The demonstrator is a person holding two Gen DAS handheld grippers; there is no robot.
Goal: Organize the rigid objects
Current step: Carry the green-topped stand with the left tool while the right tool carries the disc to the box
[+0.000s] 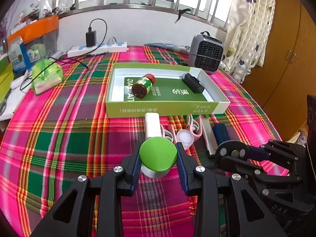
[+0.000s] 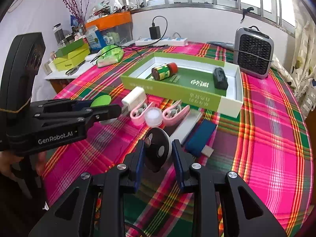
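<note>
"GenRobot.AI" marks the left gripper point(image 2: 106, 109); "JIA" shows inside the green box point(image 1: 165, 109).

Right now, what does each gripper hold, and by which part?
Left gripper: green-lidded jar, by the lid's rim. Right gripper: black disc, by its edges.

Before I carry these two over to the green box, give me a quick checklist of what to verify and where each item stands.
1. Left gripper on the green-lidded jar: pads flank the lid on both sides, ok.
2. Right gripper on the black disc: disc sits between the fingers, but firm contact, cannot tell.
3. Free floor in the green box: open space between the brown bottle and the black block, ok.
4. Path to the box: white charger and pink clips lie directly ahead, not ok at table height.
5. Spacing between grippers: close side by side, cannot tell.
</note>
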